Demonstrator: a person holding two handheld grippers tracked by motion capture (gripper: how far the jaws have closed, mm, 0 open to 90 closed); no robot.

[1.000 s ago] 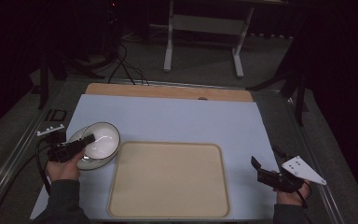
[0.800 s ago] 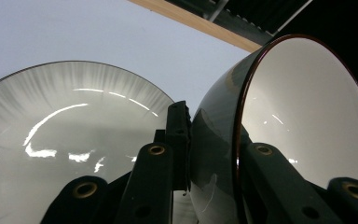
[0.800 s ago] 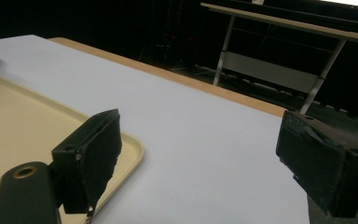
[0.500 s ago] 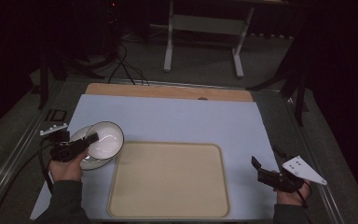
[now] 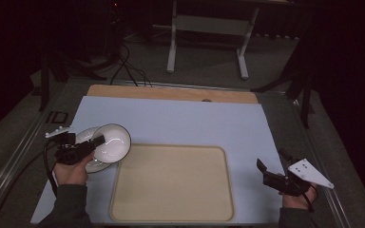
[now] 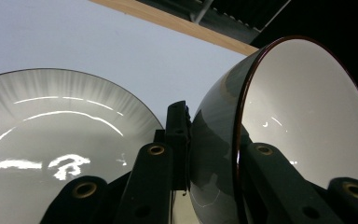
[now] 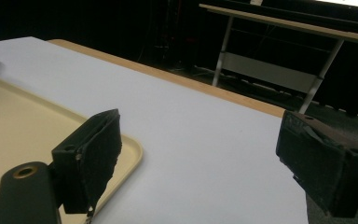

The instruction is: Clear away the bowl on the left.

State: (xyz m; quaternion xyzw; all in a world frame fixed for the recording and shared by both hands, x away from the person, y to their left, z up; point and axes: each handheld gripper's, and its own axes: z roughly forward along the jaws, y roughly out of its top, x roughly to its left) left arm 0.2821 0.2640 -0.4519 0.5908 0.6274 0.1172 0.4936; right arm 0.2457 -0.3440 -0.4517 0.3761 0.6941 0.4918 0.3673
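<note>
High view first: the left gripper [image 5: 100, 140] sits at the left middle of the frame, clamped on the rim of a white bowl [image 5: 111, 142] with a dark edge. That bowl is tilted, its opening turned toward the camera, and it hangs over a shallow plate [image 5: 88, 164] that lies on the pale blue bench [image 5: 180, 123]. The bowl's right edge reaches to the upper left corner of a beige tray [image 5: 173, 183], which fills the lower middle of the frame. At the lower right, the right gripper [image 5: 262, 169] rests just off the tray's right side, its jaws apart with nothing between them.

Left gripper view: the two black jaws rise from the bottom and pinch the bowl [image 6: 303, 116] wall, one jaw against the grey outside, the other inside the white hollow. The bowl stands on edge in the right half of the frame. The plate [image 6: 51, 135] lies flat in the lower left, with bright reflections on it.

Right gripper view: the jaws stand wide apart at lower left and lower right, over bare bench [image 7: 200, 126]. The tray [image 7: 23, 130] corner shows at the left, beside the left jaw.
</note>
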